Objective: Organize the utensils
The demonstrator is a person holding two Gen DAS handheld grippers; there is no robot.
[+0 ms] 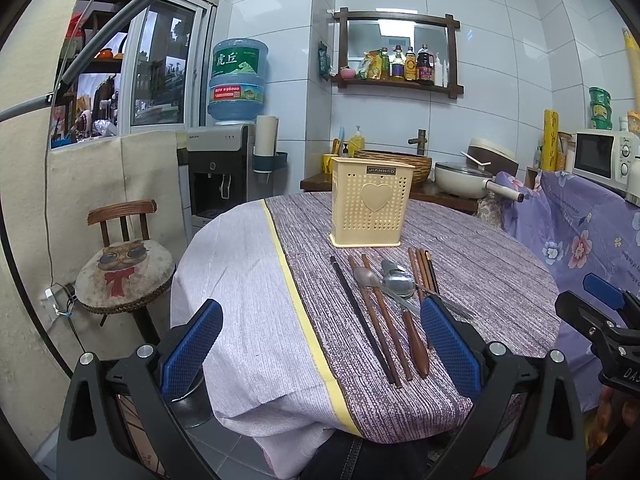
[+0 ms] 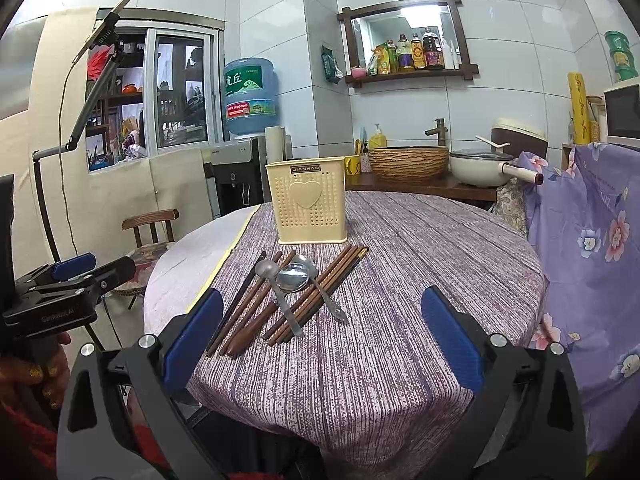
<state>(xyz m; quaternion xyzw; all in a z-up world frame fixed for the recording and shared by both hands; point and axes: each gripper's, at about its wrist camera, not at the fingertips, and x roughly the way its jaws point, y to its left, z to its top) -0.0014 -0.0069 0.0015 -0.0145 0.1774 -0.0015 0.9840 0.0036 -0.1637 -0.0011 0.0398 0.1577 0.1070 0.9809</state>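
A cream perforated utensil holder (image 1: 370,208) (image 2: 310,204) with a heart on its front stands upright at the middle of the round table (image 1: 480,264) (image 2: 420,264). In front of it lie loose utensils: a dark chopstick (image 1: 360,320), brown chopsticks (image 1: 382,320) (image 2: 320,296), two metal spoons (image 1: 398,282) (image 2: 294,276) and a wooden-handled piece (image 1: 416,344) (image 2: 248,330). My left gripper (image 1: 322,304) hovers open above the table's near edge with nothing in it. My right gripper (image 2: 322,292) is open too, just short of the pile and empty.
A chair with a cat cushion (image 1: 124,276) stands left of the table, a water dispenser (image 1: 224,168) behind it. A counter at the back holds a woven basin (image 2: 408,162) and a pot (image 2: 478,168). Purple floral cloth (image 2: 592,248) hangs at the right.
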